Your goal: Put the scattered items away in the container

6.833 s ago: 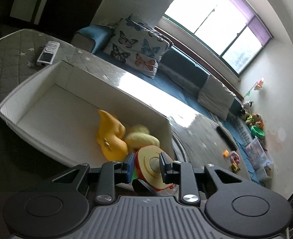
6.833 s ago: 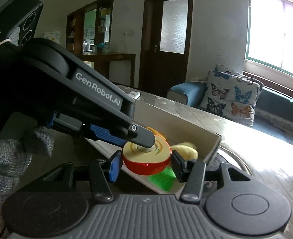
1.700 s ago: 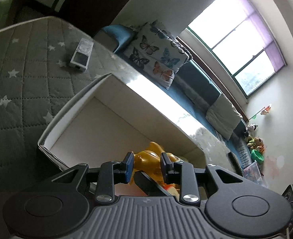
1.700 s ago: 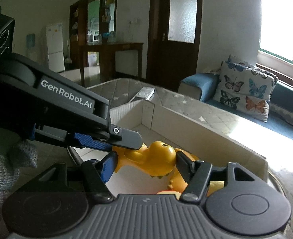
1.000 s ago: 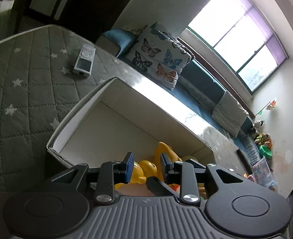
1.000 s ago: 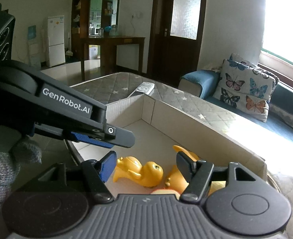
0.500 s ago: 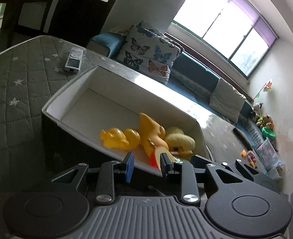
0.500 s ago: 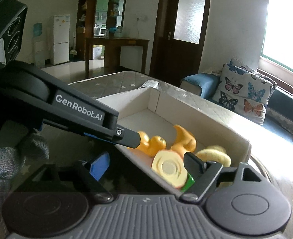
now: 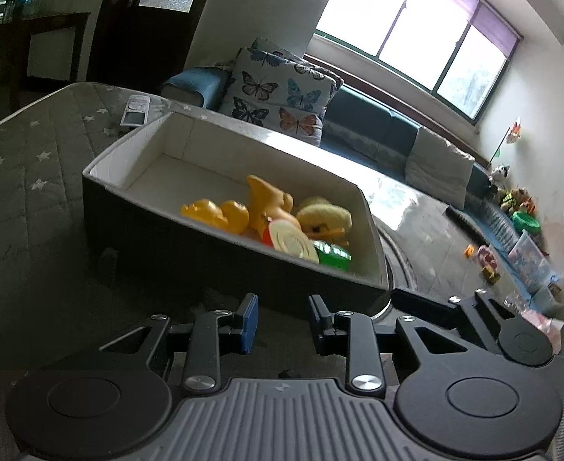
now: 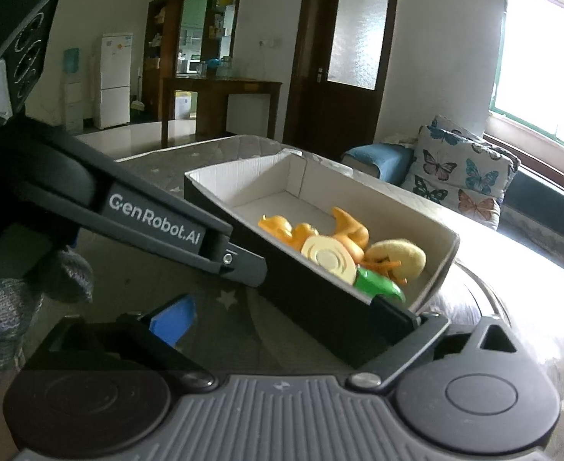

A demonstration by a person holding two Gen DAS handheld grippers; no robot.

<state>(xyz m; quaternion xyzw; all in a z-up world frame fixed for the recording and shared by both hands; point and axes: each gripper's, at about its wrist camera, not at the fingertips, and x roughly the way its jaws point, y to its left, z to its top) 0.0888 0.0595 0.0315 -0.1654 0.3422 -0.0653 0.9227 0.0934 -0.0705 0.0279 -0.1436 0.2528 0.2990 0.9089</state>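
Left wrist view: left tool (image 9: pixel 280 320) sits low in frame, jaws parted with a gap between the blue pads, nothing in the gap; released. It is short of the near wall of the container (image 9: pixel 220 244), a long box, dark outside and white inside, resting on a grey star-quilted mattress (image 9: pixel 24 176). Toys are bunched at the box's right end: yellow duck (image 9: pixel 216 213), orange figure (image 9: pixel 268 201), pale yellow plush (image 9: pixel 326 217), round disc toy (image 9: pixel 291 240) with red rim, green piece (image 9: pixel 333 255). The left end of the box is bare. A remote (image 9: pixel 136 110) lies on the mattress beyond the far left corner. Butterfly cushion (image 9: pixel 278 94) on the blue sofa behind.

Right wrist view: right tool (image 10: pixel 282 320), jaws opening and spread very wide, nothing between the pads; the right finger overlaps the box's near right corner in the picture, contact not clear. Same container (image 10: pixel 320 292) ahead, the toys inside at its near end. The left tool (image 10: pixel 155 224) crosses from the left, tip close to the box wall; a grey knitted glove (image 10: pixel 20 299) behind it.
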